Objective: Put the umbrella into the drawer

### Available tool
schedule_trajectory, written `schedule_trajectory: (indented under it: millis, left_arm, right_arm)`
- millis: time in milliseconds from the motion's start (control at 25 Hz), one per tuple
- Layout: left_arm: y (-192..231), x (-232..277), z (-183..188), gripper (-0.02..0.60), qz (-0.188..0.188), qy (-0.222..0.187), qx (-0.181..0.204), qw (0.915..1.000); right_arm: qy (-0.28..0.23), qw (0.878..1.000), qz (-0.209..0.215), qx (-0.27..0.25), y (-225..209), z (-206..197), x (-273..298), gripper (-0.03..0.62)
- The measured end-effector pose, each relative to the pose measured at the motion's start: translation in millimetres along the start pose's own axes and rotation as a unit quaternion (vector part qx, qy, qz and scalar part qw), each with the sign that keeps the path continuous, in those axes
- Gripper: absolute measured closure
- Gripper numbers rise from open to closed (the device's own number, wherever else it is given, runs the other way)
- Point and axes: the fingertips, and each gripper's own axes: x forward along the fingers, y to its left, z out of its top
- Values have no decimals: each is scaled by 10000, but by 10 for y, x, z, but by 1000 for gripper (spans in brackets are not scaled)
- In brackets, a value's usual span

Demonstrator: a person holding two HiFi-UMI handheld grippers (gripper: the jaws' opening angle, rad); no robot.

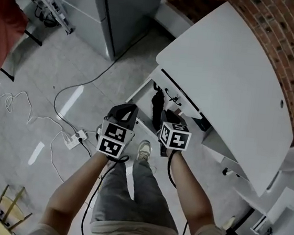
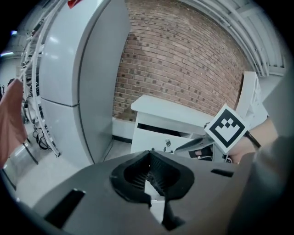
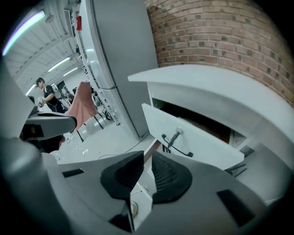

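The left gripper [image 2: 148,156] was closed and empty, the right gripper [image 3: 146,158] barely apart; probably the umbrella [image 1: 157,106] lay in the drawer [image 1: 139,92].

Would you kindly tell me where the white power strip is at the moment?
In the head view, the power strip lies on the floor in the left half of the picture, just left of the left claw.

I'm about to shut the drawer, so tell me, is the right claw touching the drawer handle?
Apart. The right gripper view shows bare white drawer front between the right claw and the black drawer handle.
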Motion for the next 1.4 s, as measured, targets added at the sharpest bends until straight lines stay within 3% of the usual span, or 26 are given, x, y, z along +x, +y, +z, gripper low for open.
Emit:
schedule_trajectory:
  millis: [400,680,1120,1400]
  left_arm:
    - [-315,-863,900,574,-8,-380,429,9984]
    - [-456,-1472,1599,574,103,-851,699,9939]
    - [-747,-2330,2550,574,54,-1612,1181,9798]
    - [-952,-2883,3115,574,30,-2279,1570,9609]
  right_arm:
    - [-766,9953,458,-383,580,885,-1271,577]
    - [-1374,9836,734,-914,954,1455,-2177,586]
    - [-2498,9587,840,-1074,1091,2369,-3567,586]
    - [-3167,9302,779,-1683,1329,2700,-4411,586]
